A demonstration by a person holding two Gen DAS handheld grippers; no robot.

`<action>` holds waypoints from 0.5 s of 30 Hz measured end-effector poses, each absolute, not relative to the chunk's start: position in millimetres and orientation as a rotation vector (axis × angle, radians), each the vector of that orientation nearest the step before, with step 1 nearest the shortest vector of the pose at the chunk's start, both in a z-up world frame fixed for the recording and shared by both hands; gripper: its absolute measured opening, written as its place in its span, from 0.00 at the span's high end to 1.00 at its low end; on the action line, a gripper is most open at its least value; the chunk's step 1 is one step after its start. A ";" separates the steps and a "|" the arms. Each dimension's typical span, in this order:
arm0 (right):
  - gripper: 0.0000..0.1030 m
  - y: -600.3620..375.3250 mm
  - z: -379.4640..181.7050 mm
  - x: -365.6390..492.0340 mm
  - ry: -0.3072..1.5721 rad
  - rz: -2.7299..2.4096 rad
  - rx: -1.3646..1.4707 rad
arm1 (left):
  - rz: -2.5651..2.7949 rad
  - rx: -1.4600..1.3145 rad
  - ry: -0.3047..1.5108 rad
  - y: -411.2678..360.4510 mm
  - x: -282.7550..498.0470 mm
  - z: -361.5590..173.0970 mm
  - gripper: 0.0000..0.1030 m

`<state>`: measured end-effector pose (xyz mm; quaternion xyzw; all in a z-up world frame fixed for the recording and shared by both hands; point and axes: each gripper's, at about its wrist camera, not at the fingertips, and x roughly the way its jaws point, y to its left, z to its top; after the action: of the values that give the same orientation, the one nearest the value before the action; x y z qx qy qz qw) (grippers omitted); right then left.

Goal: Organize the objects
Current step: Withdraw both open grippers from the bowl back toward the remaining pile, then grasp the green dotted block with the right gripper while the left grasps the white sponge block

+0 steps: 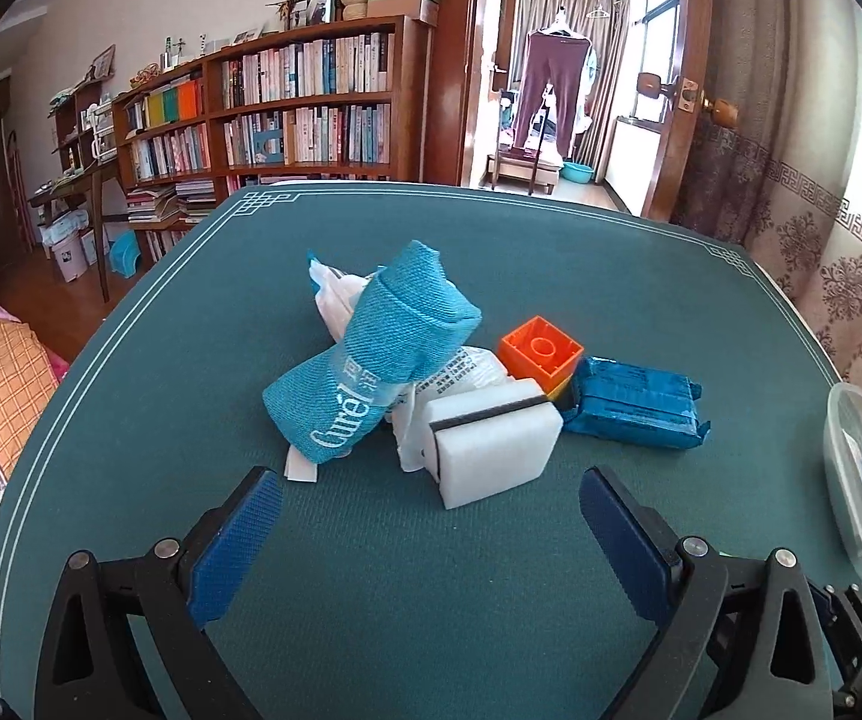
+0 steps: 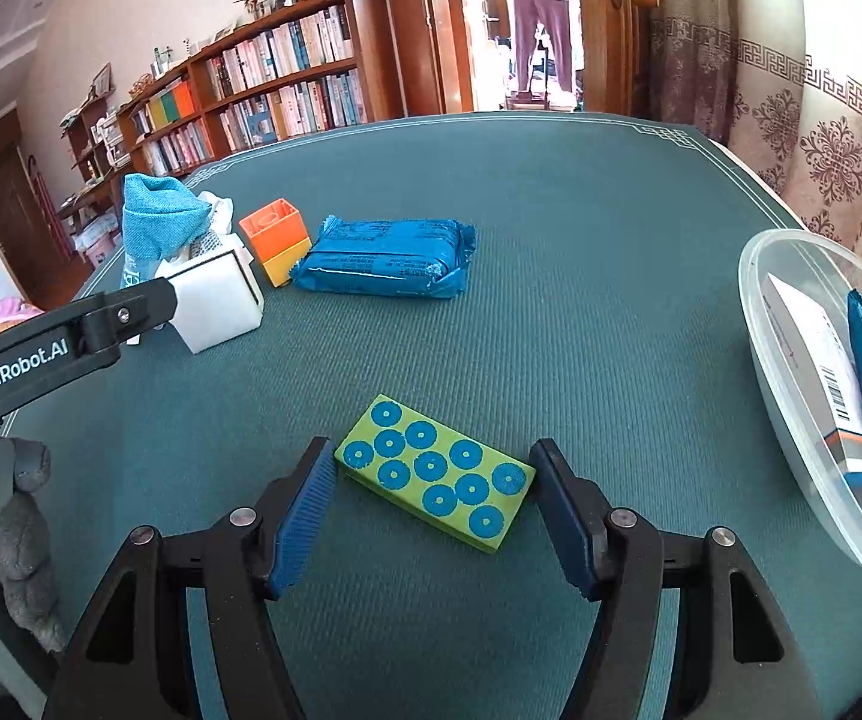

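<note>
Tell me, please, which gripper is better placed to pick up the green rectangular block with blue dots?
Right. The right gripper is open with the green rectangular block with blue dots between its fingers; the left gripper faces the white sponge.

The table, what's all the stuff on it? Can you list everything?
Table: 1, dark green, under everything.
Cloth roll: 1, light blue, on the pile at the left.
White bag: 1, crumpled under the roll.
Sponge: 1, white with a black stripe, front of the pile.
Blocks: 2, orange on yellow, beside the sponge.
Blue packet: 1, right of the blocks.
Dotted block: 1, green with ten blue dots, between the right jaws.
Tub: 1, clear, right edge, holding a box and packets.
Left gripper: open, facing the sponge.
Right gripper: open around the dotted block.
</note>
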<state>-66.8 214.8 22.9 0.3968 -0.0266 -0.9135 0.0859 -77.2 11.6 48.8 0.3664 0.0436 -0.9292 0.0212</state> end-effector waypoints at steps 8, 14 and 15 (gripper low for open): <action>0.35 225.4 22.5 -66.5 -0.153 -2.705 1.161 | -2.880 1.156 0.084 34.6 -95.8 38.2 0.04; 0.35 226.6 22.5 -66.9 -0.170 -2.700 1.155 | -2.849 1.175 0.054 40.4 -114.6 32.0 0.21; 0.35 227.1 22.0 -66.6 -0.171 -2.699 1.155 | -2.842 1.178 0.056 40.2 -117.3 30.6 0.23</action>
<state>-66.6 227.1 22.0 0.3907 -0.0580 -0.9132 0.1003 -117.3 40.2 30.6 0.3826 0.0182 -0.9232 0.0325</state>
